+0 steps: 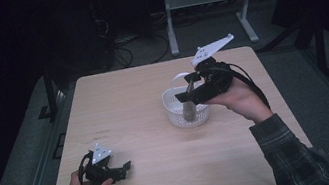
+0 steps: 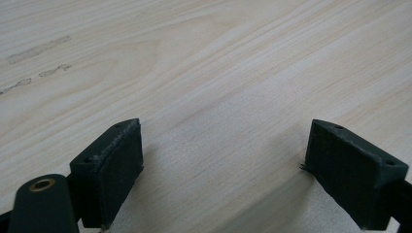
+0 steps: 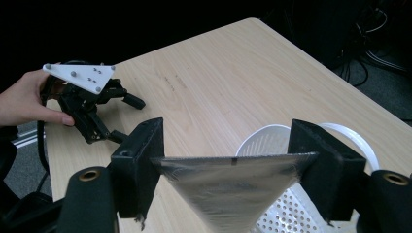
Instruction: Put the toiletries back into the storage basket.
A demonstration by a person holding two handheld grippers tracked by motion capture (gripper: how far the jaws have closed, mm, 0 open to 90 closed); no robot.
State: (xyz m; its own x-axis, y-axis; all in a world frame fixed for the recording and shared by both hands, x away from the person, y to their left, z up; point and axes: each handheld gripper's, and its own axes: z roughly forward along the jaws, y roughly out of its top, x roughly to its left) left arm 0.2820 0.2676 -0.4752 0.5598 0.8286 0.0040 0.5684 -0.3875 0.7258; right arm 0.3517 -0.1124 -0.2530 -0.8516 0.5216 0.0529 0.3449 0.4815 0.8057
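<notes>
Now the right gripper (image 1: 187,94) is clamping a grey pouch (image 3: 233,187) over the white basket (image 1: 174,112). Left gripper (image 1: 123,169) is resting on the table (image 1: 125,109), jaws apart, gripping nothing.

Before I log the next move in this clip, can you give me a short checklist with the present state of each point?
1. Right tongs clamped on the grey funnel-shaped mesh piece: ok, both pads press its top edge.
2. Mesh piece positioned over the white perforated plastic basket: ok, its tip hangs at the basket.
3. Mesh piece resting on the basket floor: cannot tell.
4. Basket upright on the light wooden table: ok.
5. Left tongs open and free: ok, only bare wood between them.
6. Left tongs well apart from the basket: ok, near the table's front left.
</notes>
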